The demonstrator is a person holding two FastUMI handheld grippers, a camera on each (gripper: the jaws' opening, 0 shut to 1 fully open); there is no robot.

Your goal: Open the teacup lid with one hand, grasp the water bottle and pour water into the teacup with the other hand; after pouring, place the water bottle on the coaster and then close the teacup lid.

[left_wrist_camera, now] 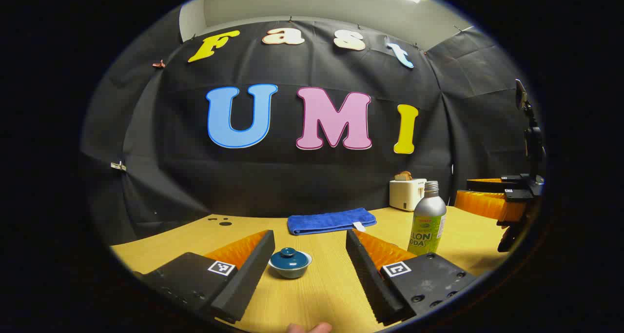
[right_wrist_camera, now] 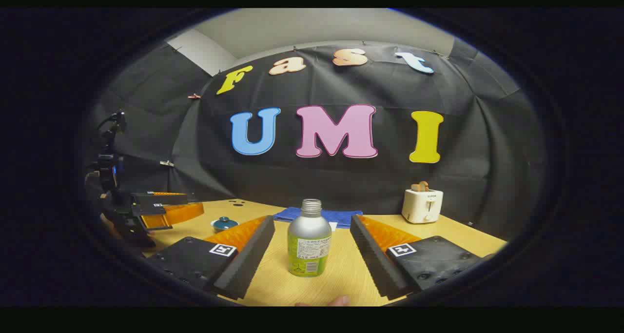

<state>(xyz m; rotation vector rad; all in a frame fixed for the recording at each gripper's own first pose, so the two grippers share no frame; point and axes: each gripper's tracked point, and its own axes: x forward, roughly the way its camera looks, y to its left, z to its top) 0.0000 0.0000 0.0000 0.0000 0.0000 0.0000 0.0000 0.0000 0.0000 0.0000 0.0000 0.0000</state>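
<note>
In the left gripper view, the teacup [left_wrist_camera: 290, 264] sat lidded on the table [left_wrist_camera: 321, 294], its inside hidden, ahead of and between the fingers of the left gripper [left_wrist_camera: 309, 252], whose jaws stood wide and held nothing. In the right gripper view, the water bottle [right_wrist_camera: 309, 239], cap off, stood between the right gripper's [right_wrist_camera: 312, 247] wide jaws, untouched; no coaster could be made out.

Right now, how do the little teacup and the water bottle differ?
The teacup is low, round and dark teal; the water bottle is tall, slim and silver with a green label. The teacup has its lid on; the water bottle shows a bare threaded neck. Both stand upright on the wooden table, ungripped.
</note>
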